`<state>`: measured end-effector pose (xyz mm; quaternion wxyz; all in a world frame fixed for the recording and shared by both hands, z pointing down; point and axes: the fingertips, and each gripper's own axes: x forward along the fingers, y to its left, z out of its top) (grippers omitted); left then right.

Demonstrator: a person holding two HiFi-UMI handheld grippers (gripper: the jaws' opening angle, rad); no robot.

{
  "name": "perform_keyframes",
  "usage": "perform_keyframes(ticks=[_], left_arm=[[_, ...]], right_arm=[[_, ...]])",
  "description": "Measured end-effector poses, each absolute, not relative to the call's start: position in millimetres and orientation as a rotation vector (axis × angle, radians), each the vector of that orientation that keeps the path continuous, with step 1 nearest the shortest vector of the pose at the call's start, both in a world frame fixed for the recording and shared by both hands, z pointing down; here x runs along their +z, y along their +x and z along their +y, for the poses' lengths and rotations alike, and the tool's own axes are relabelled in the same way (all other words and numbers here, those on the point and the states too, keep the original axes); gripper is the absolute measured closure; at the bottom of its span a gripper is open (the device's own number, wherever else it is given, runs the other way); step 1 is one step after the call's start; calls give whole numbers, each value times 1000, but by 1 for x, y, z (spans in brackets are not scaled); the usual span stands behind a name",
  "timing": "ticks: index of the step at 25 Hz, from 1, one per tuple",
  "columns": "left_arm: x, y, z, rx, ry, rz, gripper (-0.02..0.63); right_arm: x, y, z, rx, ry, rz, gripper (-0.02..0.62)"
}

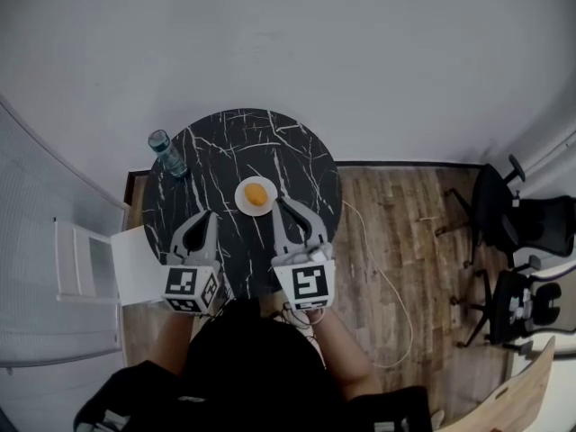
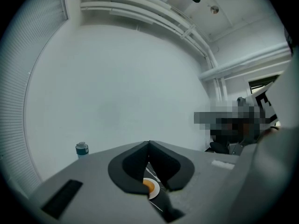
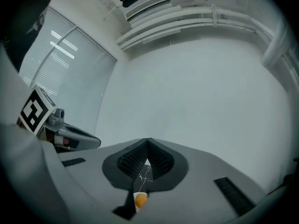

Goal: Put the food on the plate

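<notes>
A round orange piece of food (image 1: 257, 194) lies on a small white plate (image 1: 244, 201) near the middle of the round black marble table (image 1: 225, 142). My left gripper (image 1: 208, 215) hovers over the table's near left part, its jaws shut and empty. My right gripper (image 1: 281, 202) is shut too, with its tips just right of the plate and nothing held. In the left gripper view the food (image 2: 148, 185) and plate show below the closed jaws (image 2: 149, 143). The right gripper view shows the food (image 3: 140, 199) under its closed jaws (image 3: 148, 141).
A clear water bottle (image 1: 167, 154) with a blue label stands at the table's far left edge, also seen in the left gripper view (image 2: 82, 149). Black office chairs (image 1: 504, 214) stand at the right on the wood floor, and a white cable (image 1: 387, 282) lies there. A white seat (image 1: 90, 264) sits at the left.
</notes>
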<state>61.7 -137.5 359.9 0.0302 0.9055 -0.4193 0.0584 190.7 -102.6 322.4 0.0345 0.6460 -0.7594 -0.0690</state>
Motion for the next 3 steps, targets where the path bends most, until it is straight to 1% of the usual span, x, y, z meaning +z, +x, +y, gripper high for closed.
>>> perform_keyframes(ticks=[3], left_arm=[[360, 62, -144, 186, 2791, -1297, 606]], right_arm=[[323, 192, -108, -208, 1983, -2333, 600]])
